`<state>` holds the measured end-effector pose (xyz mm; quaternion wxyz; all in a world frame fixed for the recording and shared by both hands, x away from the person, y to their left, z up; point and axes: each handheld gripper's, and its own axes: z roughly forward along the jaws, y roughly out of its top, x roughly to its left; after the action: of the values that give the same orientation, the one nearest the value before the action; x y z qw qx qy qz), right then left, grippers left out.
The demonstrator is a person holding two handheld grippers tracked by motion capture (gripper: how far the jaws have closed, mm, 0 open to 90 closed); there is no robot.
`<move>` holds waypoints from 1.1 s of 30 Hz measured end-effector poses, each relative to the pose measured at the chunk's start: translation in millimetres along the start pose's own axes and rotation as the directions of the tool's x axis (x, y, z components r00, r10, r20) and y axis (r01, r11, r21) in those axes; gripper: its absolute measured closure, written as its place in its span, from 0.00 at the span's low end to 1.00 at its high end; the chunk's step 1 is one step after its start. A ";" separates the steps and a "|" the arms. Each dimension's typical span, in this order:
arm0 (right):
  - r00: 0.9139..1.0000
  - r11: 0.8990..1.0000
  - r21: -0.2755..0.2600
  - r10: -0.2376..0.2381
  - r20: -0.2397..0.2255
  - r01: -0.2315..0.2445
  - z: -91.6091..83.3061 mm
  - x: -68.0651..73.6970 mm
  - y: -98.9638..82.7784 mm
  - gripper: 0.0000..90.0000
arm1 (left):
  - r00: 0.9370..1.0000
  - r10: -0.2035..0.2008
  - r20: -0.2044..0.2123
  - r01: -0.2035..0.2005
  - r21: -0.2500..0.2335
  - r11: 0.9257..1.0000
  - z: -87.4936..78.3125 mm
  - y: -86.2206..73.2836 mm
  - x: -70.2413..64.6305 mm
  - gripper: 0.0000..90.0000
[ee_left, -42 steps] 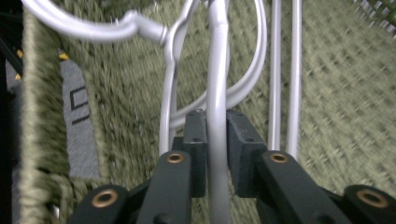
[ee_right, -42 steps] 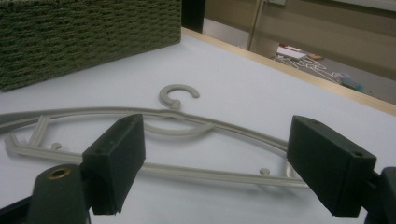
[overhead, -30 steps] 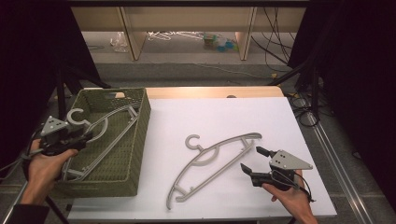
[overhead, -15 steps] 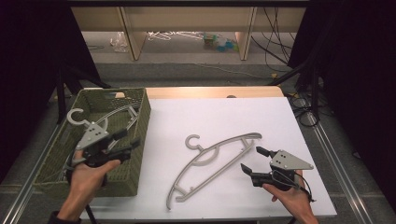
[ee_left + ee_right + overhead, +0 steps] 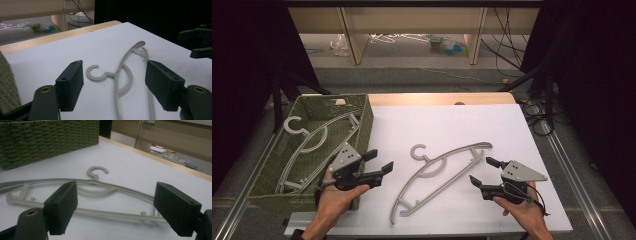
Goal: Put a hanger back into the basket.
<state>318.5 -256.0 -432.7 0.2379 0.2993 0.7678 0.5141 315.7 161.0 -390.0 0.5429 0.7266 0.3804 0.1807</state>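
A grey plastic hanger (image 5: 439, 169) lies flat on the white table (image 5: 447, 125), hook toward the basket. A second grey hanger (image 5: 312, 142) lies inside the green woven basket (image 5: 364, 117). My left gripper (image 5: 380, 161) hovers at the basket's right rim and points at the table hanger. Its jaws have just been opening and nothing is gripped. In the left gripper view the hanger's hook (image 5: 93, 73) lies ahead of the open left gripper (image 5: 113, 75). My right gripper (image 5: 481, 170) stands open beside the hanger's right end. In the right gripper view the hanger (image 5: 100, 183) lies just beyond the right gripper (image 5: 116, 200).
The basket (image 5: 47, 137) takes up the table's left side. A bare wooden strip (image 5: 437, 98) runs along the far edge. Cables and small items lie on the floor (image 5: 412, 42) beyond. Dark stands flank both sides of the table.
My left gripper has moved right, from the basket's left side to its right rim, and its jaws now stand wider. The basket hanger stays in the basket. The right gripper has kept still.
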 end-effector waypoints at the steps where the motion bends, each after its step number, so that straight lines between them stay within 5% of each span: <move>1: 1.000 1.000 -0.005 0.001 0.002 -0.001 0.5 0.3 -0.2 0.23 | 1.000 0.021 0.008 -0.021 -0.006 1.000 1.9 -1.9 -2.5 0.33; 6: 1.000 1.000 0.010 0.000 -0.012 0.000 0.2 1.1 0.0 0.23 | 0.999 0.048 0.024 -0.047 -0.018 0.999 11.0 -15.5 -12.1 0.29; 9: 1.000 1.000 0.006 0.000 0.000 0.000 -0.2 0.6 -0.6 0.22 | 0.998 0.047 0.041 -0.048 0.015 0.999 17.1 -22.6 -14.7 0.29; 12: 1.000 1.000 0.004 0.000 0.000 0.000 0.0 0.2 -0.3 0.22 | 0.998 -0.015 0.055 0.013 0.037 0.999 22.1 -24.3 -19.2 0.27; 19: 1.000 1.000 0.004 0.000 -0.006 0.000 1.5 1.4 -0.8 0.22 | 0.997 0.003 0.074 -0.011 0.103 0.995 38.2 -24.2 -27.0 0.24; 21: 1.000 1.000 0.007 -0.001 -0.007 0.001 1.3 1.3 -0.2 0.22 | 0.994 0.004 0.106 -0.021 0.167 0.986 48.1 -25.9 -27.0 0.21; 23: 1.000 1.000 0.000 -0.023 -0.003 0.023 3.2 0.8 0.5 0.22 | 0.996 0.012 0.092 -0.029 0.186 0.982 56.3 -28.2 -27.4 0.22; 25: 1.000 1.000 0.009 -0.018 -0.015 0.018 3.7 2.6 1.1 0.22 | 0.993 0.045 0.107 -0.072 0.266 0.961 67.9 -28.8 -24.6 0.22; 28: 1.000 1.000 0.011 -0.012 -0.029 0.012 4.5 3.9 0.9 0.22 | 0.994 0.050 0.092 -0.077 0.318 0.945 83.7 -29.6 -22.9 0.24; 30: 0.999 1.000 0.017 -0.010 -0.030 0.011 3.2 3.9 1.3 0.22 | 0.993 0.093 0.078 -0.114 0.356 0.927 92.7 -29.0 -19.5 0.27; 33: 1.000 1.000 0.017 -0.014 -0.027 0.014 2.8 3.1 1.4 0.22 | 0.994 0.088 0.070 -0.109 0.414 0.904 105.5 -30.0 -15.6 0.31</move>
<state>318.5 -251.6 -432.6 0.2284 0.2888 0.7774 0.5099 366.3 84.3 -451.9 0.3749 0.8481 0.3595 0.1043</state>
